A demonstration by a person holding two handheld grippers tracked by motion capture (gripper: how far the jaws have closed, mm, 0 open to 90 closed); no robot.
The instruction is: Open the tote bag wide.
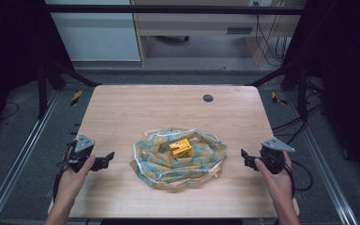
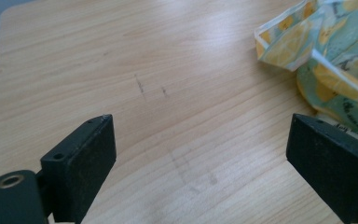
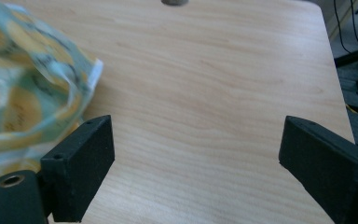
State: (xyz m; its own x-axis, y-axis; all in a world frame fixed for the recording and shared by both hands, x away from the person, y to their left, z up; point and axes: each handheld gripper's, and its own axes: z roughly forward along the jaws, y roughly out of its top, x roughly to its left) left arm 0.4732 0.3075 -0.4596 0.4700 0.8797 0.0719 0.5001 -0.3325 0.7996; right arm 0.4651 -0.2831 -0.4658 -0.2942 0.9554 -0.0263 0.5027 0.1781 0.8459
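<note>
Both hands enter at the near edge, the left gripper and right gripper with jaws spread wide and nothing between them, each well apart from the crumpled lemon-print cloth lying between their fingertips with a small orange box on it. Beyond the fingertips runs the pale wooden table, with a dark round grommet near its far edge. Grey floor, black frame posts, cables and a light cabinet surround it.
</note>
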